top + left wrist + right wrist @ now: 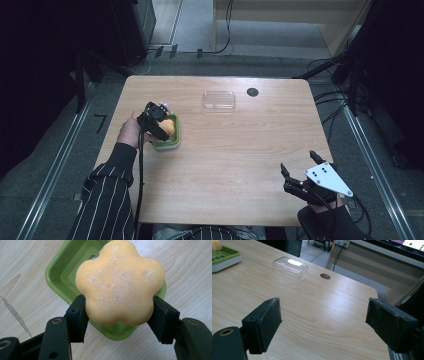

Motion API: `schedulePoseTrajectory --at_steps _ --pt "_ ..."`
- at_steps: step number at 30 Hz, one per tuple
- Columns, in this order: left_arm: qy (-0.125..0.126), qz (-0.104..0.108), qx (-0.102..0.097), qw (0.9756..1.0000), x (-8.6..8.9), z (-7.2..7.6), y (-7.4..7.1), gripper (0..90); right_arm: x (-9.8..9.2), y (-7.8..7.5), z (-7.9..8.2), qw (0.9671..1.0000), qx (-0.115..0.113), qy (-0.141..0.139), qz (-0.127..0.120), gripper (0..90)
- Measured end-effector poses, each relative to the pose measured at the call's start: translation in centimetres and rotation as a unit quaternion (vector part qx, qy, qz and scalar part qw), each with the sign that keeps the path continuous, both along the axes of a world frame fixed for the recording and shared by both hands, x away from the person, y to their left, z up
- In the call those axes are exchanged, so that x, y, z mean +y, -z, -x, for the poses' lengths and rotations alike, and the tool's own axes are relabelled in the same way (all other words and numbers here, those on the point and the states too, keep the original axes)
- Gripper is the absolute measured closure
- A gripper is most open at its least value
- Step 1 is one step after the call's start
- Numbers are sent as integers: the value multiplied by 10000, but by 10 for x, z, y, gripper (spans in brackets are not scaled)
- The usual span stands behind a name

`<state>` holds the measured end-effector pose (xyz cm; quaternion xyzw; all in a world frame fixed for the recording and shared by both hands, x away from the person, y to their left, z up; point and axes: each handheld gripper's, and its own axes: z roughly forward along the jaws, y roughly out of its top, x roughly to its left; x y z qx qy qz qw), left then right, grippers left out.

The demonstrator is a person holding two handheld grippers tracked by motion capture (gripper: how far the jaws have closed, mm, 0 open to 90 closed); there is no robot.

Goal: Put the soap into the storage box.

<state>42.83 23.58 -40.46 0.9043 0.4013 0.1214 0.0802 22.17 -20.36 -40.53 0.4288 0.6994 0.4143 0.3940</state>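
High view: your left tongs [161, 121] sit left of centre over the green dish [167, 141]. Left gripper view: they clamp the orange flower soap [119, 282], mid-frame above the dish. Right gripper view: your right tongs [323, 326] gape wide over bare counter [319, 307].

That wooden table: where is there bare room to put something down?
The wooden table is bare between the green dish and the right gripper, and along the front edge. It is crowded at the dish, where the left gripper holds orange flower-shaped soap. A clear plastic lid sits at the back.
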Motion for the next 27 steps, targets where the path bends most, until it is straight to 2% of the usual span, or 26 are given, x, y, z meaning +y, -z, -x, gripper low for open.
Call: schedulePoseTrajectory --at_steps 4,9,27 --pt "-62 54 -27 10000 1 -2 3 394 0 0 0 10000 5 17 -2 134" --pt "-42 -59 -48 10000 2 -6 7 394 -1 0 0 10000 3 22 -3 133" --pt "235 -296 -39 9993 0 -11 23 390 -1 0 1 10000 2 24 3 134"
